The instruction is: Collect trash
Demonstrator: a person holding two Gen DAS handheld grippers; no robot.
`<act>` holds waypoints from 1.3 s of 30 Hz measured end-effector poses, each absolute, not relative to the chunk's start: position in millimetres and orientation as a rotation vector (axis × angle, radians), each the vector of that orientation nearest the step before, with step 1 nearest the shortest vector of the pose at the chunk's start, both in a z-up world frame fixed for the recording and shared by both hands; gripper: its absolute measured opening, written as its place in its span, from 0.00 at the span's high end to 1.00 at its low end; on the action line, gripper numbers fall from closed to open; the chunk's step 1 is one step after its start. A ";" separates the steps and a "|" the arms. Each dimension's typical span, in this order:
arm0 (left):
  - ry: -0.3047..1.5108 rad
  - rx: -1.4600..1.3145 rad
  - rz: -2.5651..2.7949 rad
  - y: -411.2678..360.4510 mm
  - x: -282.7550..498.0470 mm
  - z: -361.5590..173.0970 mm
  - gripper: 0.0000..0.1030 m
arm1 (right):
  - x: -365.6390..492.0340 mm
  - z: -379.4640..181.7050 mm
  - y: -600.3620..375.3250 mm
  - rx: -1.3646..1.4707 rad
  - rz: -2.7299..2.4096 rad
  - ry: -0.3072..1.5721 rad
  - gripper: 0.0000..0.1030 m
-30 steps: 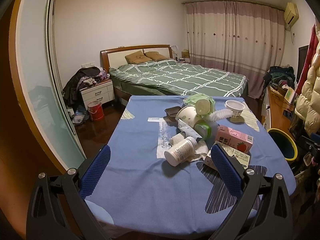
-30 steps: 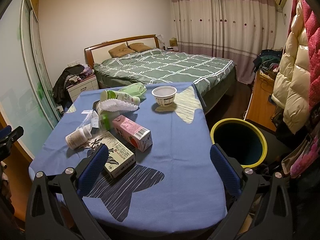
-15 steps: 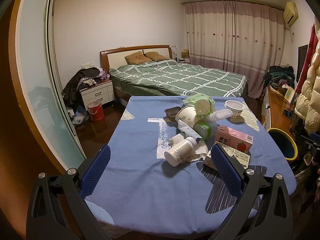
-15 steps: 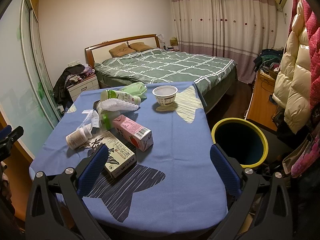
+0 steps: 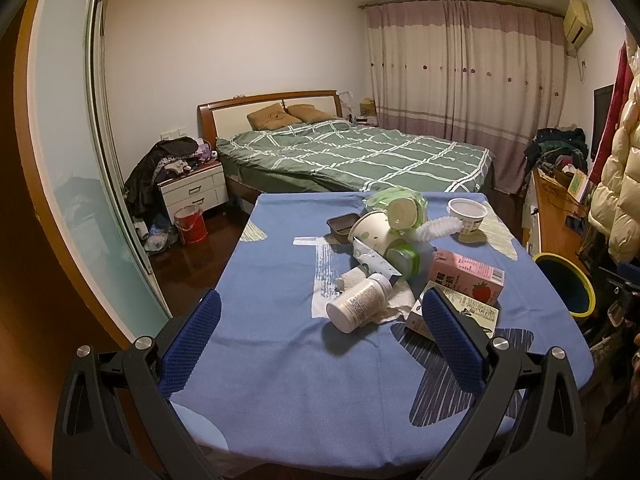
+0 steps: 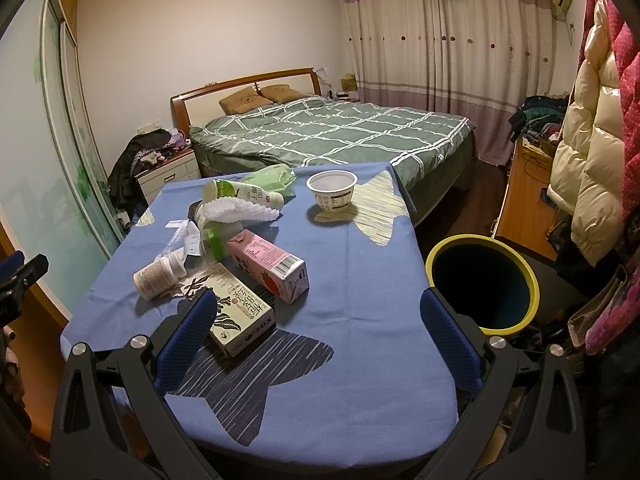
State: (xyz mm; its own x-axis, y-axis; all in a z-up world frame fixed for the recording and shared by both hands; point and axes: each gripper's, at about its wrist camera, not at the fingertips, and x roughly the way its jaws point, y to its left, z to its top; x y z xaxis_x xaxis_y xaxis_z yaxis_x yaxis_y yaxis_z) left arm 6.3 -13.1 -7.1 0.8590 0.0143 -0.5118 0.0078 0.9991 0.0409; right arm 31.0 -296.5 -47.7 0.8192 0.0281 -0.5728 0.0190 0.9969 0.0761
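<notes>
While both grippers' fingers gape empty: two cartons [image 6: 256, 276]; one bin [image 6: 482, 280].

A bed [image 5: 352, 156] with a green checked cover stands at the far side of the room, two brown pillows [image 5: 288, 115] against its wooden headboard [image 5: 268, 100]; to its left a white nightstand [image 5: 194, 192] is heaped with dark clothes [image 5: 160, 164], and a red bucket [image 5: 191, 224] sits on the floor just beside it; pink-banded curtains [image 6: 448, 48] hang far right; a cream puffer jacket [image 6: 588, 160] hangs near right.
</notes>
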 end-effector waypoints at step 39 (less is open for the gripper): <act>0.571 0.022 0.047 9.6 107.5 -32.7 0.04 | 104.7 -71.9 -300.9 0.126 0.070 0.688 0.06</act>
